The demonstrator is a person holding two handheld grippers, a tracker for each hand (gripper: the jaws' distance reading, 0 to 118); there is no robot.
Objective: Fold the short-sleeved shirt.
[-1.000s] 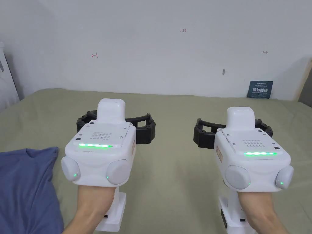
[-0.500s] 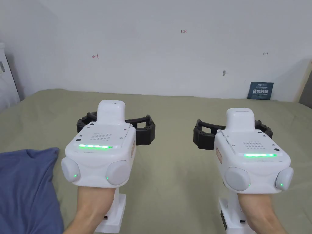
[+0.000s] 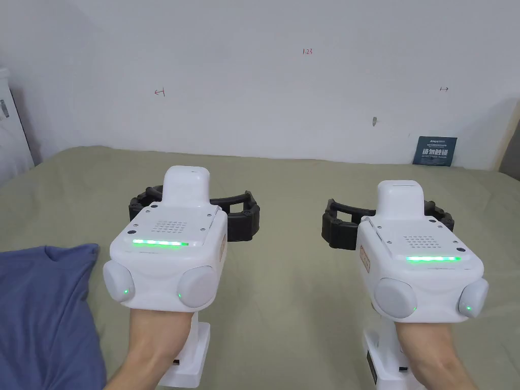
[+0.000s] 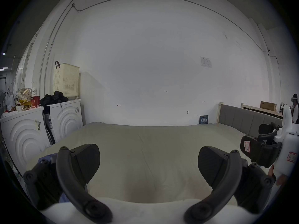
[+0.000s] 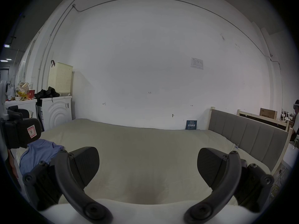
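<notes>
— Grippers first: where are they, and how do the jaws stand?

— Left gripper point(image 3: 195, 213) and right gripper point(image 3: 388, 223) hover side by side above the olive-green bed point(image 3: 289, 284), well apart from each other. Each gripper view shows its own two jaws spread wide with bare sheet between them; neither holds anything.

— Shirt?

— The blue shirt point(image 3: 43, 315) lies rumpled on the bed's near left corner, left of the left gripper and not touching it. In the right gripper view it sits beyond the left jaw point(image 5: 40, 153).

— Any containers?

— A cream perforated laundry basket point(image 4: 66, 80) stands on top of a white washing machine point(image 4: 68, 117) beside the bed, against the wall. I cannot tell what is inside it. Dark clothing point(image 4: 53, 98) is heaped on the machine just in front of the basket. A printed bag point(image 4: 24, 95) and a red cup point(image 4: 35, 100) stand on the second machine point(image 4: 22, 130); their contents are too small to make out.
</notes>
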